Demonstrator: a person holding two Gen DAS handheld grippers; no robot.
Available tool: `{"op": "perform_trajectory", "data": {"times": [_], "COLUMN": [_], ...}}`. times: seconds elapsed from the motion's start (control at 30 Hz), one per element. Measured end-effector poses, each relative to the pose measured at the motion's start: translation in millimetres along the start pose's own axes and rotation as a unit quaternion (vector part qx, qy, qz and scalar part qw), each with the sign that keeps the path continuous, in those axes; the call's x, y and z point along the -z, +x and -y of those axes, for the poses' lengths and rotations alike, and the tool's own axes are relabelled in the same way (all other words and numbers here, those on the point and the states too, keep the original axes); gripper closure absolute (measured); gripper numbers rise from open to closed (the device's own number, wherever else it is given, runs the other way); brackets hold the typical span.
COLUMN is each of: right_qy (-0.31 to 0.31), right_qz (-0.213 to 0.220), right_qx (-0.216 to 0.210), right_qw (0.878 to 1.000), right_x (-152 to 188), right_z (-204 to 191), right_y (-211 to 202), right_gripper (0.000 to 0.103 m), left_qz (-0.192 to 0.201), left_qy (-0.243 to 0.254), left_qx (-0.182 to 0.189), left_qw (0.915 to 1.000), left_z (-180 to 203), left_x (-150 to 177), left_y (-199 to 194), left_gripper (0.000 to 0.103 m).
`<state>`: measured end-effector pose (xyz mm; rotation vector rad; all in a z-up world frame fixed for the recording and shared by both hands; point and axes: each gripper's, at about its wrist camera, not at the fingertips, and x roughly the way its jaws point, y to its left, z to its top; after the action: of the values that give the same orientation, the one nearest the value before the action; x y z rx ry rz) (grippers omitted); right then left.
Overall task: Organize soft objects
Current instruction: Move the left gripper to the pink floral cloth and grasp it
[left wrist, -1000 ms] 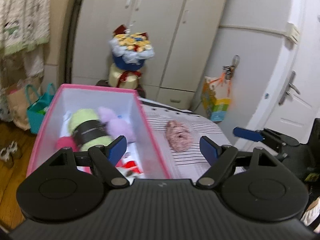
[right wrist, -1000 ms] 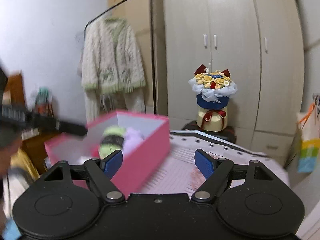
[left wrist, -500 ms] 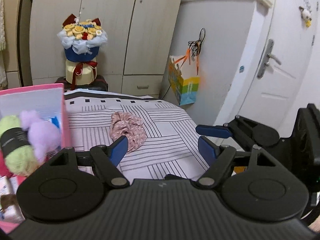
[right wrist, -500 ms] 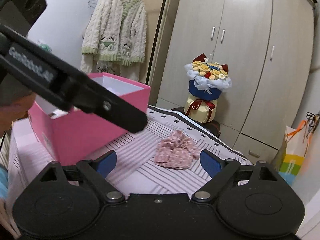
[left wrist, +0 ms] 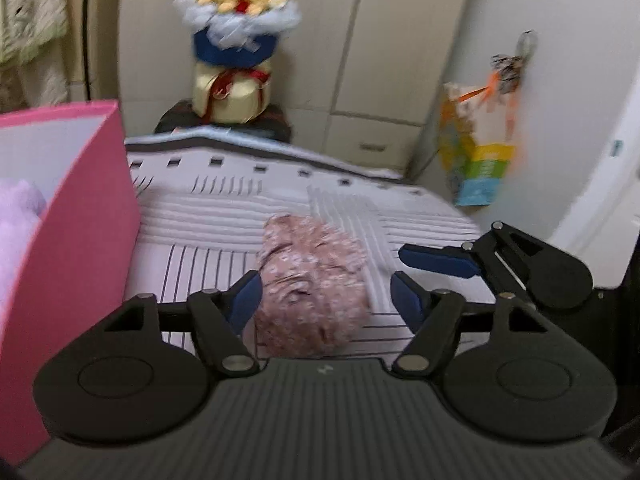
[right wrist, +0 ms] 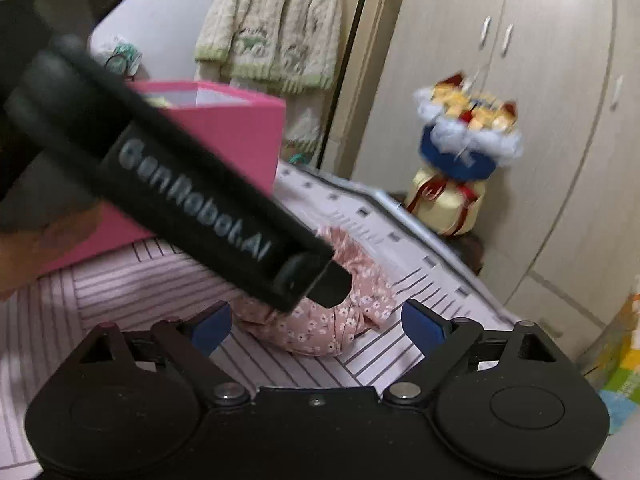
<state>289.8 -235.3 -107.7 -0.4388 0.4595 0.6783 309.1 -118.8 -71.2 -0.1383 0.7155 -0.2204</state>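
The pink floral cloth bundle (left wrist: 312, 288) lies crumpled on the striped bed cover (left wrist: 420, 216), just right of the pink box (left wrist: 76, 216) and not touching it. It sits directly between the fingers (left wrist: 246, 294) of the left gripper (left wrist: 326, 294), slightly toward the left one; in the left wrist view that finger seems to touch the cloth edge, while a clear gap remains at the right finger. The jaws have just been closing with the cloth between them, but they stand apart and do not yet pinch it. The bundle's long axis runs near to far, roughly along the pointing line, so a squeeze would take it across its narrow width.

The right gripper (right wrist: 316, 326) is spread wide and holds nothing; its jaws have just been opening. The cloth (right wrist: 320, 328) lies ahead of it and a little left of centre. The left gripper looks the nearer of the 2, so I judge the pick to be its job.

The left wrist view shows a lilac plush (left wrist: 18, 216) already inside the box, and the right gripper's fingers (left wrist: 438, 261) at the far right of the cloth. The right wrist view shows instead the left gripper's black body (right wrist: 192, 200) slanting down over the bundle and hiding its left part, plus a hand (right wrist: 36, 248) at the left edge. Motion blur softens both views.
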Motion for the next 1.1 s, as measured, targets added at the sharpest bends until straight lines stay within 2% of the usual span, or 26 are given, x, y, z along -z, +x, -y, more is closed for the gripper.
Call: {"op": "perform_trajectory", "data": {"times": [0.1, 0.27, 0.37, 0.57, 0.63, 0.73, 0.77, 0.97, 1.1], "right_qy": [0.006, 0.007, 0.019, 0.037, 0.055, 0.066, 0.068, 0.099, 0.123], "right_qz": [-0.015, -0.035, -0.039, -0.038, -0.038, -0.028, -0.026, -0.024, -0.024], "right_qx": [-0.028, -0.044, -0.056, -0.073, -0.082, -0.081, -0.079, -0.038, -0.02], "right_qw": [0.999, 0.998, 0.998, 0.996, 0.994, 0.994, 0.994, 0.994, 0.992], "right_x": [-2, -3, -2, -4, -4, -2, -2, 0, 1], "right_z": [12, 20, 24, 29, 31, 27, 25, 13, 10], "right_y": [17, 37, 43, 56, 58, 54, 52, 37, 26], "right_gripper": [0.009, 0.009, 0.009, 0.012, 0.02, 0.041, 0.051, 0.065, 0.066], "left_qz": [-0.01, -0.022, -0.04, -0.037, -0.04, -0.035, -0.035, -0.043, -0.046], "left_qy": [-0.017, -0.051, -0.087, -0.109, -0.106, -0.098, -0.101, -0.093, -0.087], "left_qx": [0.0, -0.01, 0.009, 0.008, -0.003, -0.005, 0.001, 0.027, 0.04], "left_qw": [0.9998, 0.9984, 0.9953, 0.9933, 0.9936, 0.9946, 0.9943, 0.9944, 0.9943], "left_z": [-3, -10, -21, -26, -26, -25, -25, -22, -18], "left_x": [1, 4, 4, 7, 8, 8, 9, 12, 15], "left_y": [12, 26, 32, 37, 40, 39, 39, 31, 23], "left_gripper": [0.036, 0.038, 0.038, 0.038, 0.04, 0.042, 0.042, 0.054, 0.057]}}
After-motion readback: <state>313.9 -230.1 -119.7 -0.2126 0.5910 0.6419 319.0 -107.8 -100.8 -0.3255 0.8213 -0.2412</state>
